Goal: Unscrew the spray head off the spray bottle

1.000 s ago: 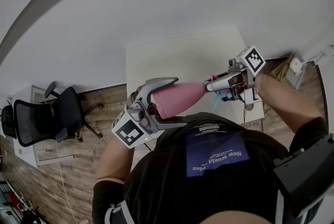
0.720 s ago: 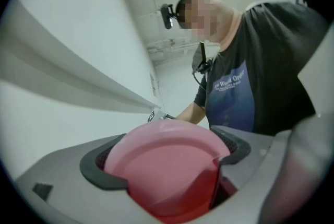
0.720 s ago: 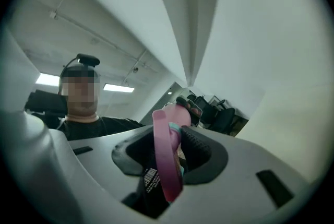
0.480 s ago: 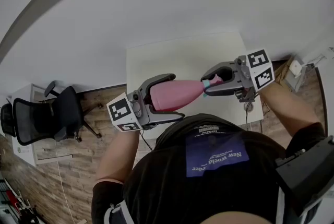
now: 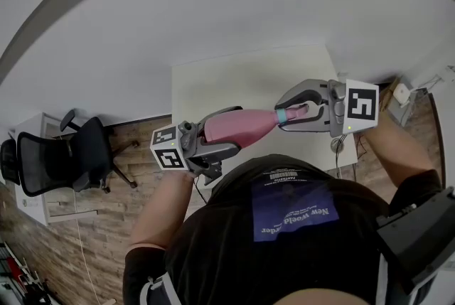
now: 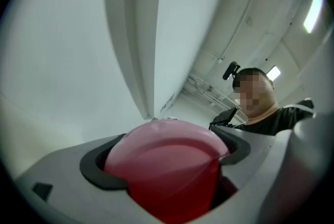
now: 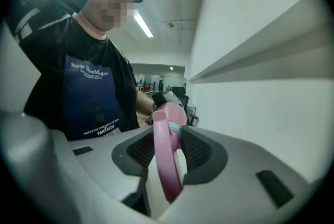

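both wrists have rolled since a sec ago. the marker cubes show different faces now, and the right one has one face square to the head cam. the bottle [image 5: 245, 124] hasn't really gone anywhere: it's still held level in the air in front of the person's chest, above the near edge of the table [image 5: 234, 76].

left gripper [image 5: 233, 130] is clamped wide round the fat bottom end of the bottle, w/ both pads pressing on it in its own view. right gripper [image 5: 284, 114] is closed narrow on the spray head [image 5: 297, 111], w/ the pink trigger part pinched btwn the ribbed pads and the teal collar [image 5: 282, 116] just past the tips.

step in hand looks like mid-twist imo, hands turning opposite ways. the collar still sits against the neck, and i can't tell how much thread is left.

how i'd do it well:
- keep both grippers on the same line as the bottle so the thread doesn't bind
- keep the left grip firm but don't crush it (thin plastic prob flexes)
- when the wrists run out of roll, let go w/ the right only, reset and bite again
- the head's an odd shape, so watch for it slipping in the pads
- pull straight out at the end, bc there's likely a dip tube inside
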